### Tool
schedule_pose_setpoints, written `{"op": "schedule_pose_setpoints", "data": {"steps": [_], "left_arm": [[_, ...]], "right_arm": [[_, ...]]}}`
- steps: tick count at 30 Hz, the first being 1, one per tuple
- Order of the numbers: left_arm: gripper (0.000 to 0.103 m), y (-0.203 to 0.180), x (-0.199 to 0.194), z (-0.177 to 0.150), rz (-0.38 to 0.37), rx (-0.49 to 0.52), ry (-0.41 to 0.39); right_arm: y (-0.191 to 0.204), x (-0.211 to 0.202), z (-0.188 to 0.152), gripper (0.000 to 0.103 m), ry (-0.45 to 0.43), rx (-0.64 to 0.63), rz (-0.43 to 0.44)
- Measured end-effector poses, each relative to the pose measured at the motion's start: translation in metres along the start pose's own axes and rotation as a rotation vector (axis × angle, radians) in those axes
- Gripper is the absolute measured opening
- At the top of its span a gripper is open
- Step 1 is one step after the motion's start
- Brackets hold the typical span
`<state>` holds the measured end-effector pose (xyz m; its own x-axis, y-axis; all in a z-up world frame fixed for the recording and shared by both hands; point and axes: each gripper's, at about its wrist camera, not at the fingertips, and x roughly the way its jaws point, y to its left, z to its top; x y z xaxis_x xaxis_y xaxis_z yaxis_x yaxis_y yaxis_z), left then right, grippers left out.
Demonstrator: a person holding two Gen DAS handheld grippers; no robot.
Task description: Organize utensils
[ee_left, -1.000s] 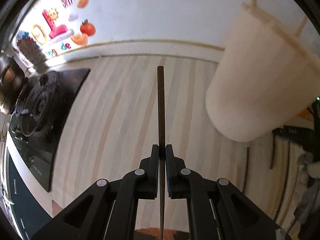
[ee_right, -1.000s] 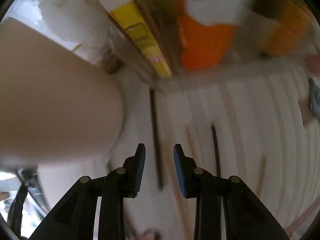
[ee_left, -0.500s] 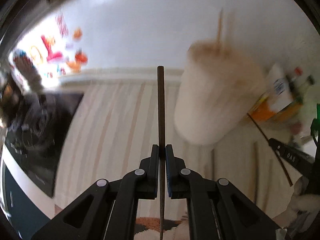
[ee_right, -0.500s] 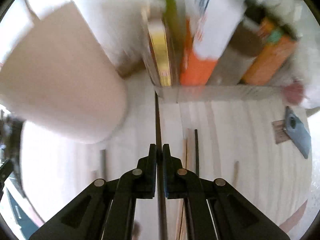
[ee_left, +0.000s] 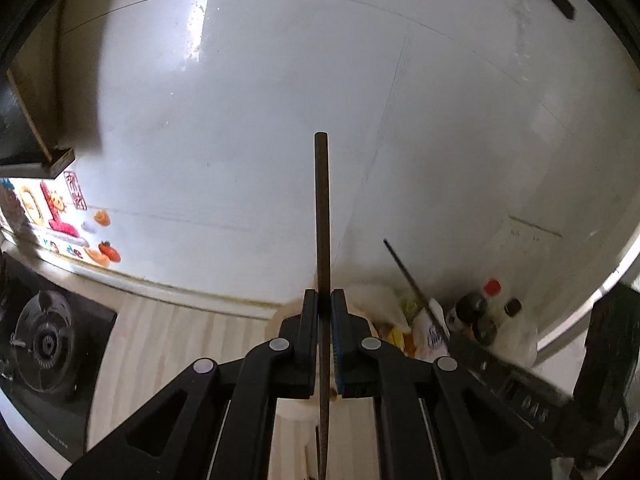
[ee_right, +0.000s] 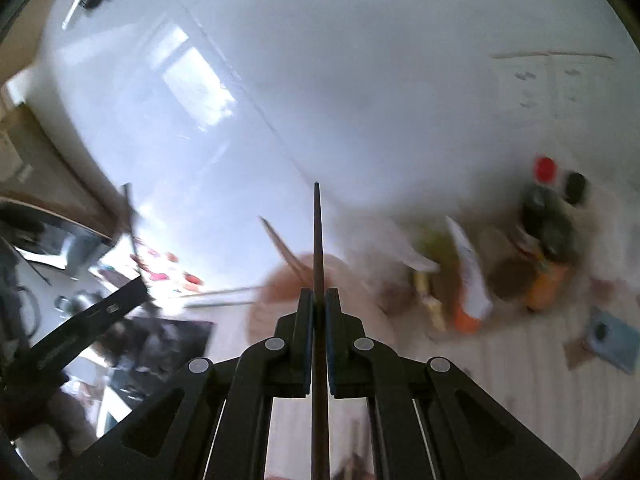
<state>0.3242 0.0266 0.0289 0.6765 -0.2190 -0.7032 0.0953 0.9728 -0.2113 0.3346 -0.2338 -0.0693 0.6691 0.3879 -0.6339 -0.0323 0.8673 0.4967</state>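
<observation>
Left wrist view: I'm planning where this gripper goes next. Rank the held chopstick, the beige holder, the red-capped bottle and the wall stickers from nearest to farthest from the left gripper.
1. Held chopstick: clamped in the left gripper.
2. Beige holder: just behind the gripper.
3. Red-capped bottle: right, by the wall.
4. Wall stickers: far left, above the stove.

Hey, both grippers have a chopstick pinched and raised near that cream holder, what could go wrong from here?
1. The left gripper and right gripper each clamp a dark chopstick low on its length, so either could pivot or slip during insertion.
2. The cream holder already carries sticks leaning outward; a stick coming in may knock them or tip it.
3. The bottles and packets stand close beside the holder and might get bumped.
</observation>
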Motion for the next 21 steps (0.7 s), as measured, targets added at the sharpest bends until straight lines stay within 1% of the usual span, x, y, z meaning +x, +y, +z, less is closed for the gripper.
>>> {"op": "schedule_pose_setpoints", "data": {"steps": [2,4,6,7,9,13,15,17,21], "left_arm": [[0.004,0.003,0.006,0.007,0.010,0.003,-0.007],[0.004,0.006,0.013,0.010,0.022,0.009,0.010],[0.004,0.010,0.017,0.009,0.031,0.011,0.025],[0.004,0.011,0.018,0.006,0.041,0.023,0.028],[0.004,0.010,0.021,0.002,0.064,0.053,0.028],[0.004,0.009,0.030,-0.003,0.083,0.070,0.038],[0.004,0.009,0.034,-0.006,0.087,0.068,0.045],[0.004,0.010,0.036,-0.007,0.089,0.073,0.051],[0.004,0.012,0.037,-0.009,0.107,0.080,0.054]], "right_arm": [[0.003,0.009,0.007,0.005,0.019,0.013,0.016],[0.005,0.015,0.009,0.005,0.049,0.017,0.040],[0.005,0.022,0.009,0.005,0.135,0.032,0.049],[0.001,0.021,0.009,0.005,0.153,0.051,0.078],[-0.006,0.022,0.007,0.005,0.232,0.067,0.082],[-0.027,0.028,0.006,0.006,0.402,0.195,0.127],[-0.035,0.029,0.003,0.006,0.447,0.253,0.141],[-0.045,0.039,0.001,0.006,0.510,0.348,0.173],[-0.058,0.057,-0.001,0.006,0.589,0.474,0.164]]}}
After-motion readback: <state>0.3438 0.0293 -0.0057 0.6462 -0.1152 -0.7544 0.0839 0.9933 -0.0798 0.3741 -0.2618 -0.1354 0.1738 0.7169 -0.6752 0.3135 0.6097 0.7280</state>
